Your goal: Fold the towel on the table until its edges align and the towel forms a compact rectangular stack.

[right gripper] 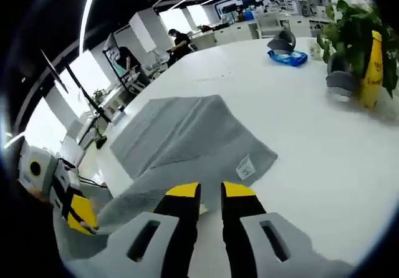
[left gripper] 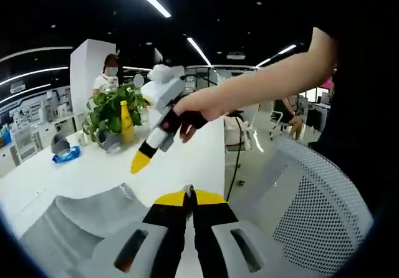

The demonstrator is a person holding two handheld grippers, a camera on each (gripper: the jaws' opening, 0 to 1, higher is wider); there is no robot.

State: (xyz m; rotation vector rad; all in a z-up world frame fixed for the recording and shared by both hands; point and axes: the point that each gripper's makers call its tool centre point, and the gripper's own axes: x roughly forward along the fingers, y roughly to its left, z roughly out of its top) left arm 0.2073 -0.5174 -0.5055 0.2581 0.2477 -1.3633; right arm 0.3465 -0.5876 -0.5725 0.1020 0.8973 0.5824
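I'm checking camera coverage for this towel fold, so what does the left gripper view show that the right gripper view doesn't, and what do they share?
Left gripper view alone: the person's bare forearm and hand holding the right tongs above the table, plus a white mesh chair back.

Right gripper view alone: the grey towel's small white sewn label and the left tongs at the towel's near-left edge.

Both: the grey folded cloth towel, the round white table, the green potted plant, the yellow bottle and the blue packet.

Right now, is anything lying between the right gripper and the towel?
Nothing visible. The right gripper sits right at the gray towel, whose top is bare. The plant and yellow bottle stand far across the table.
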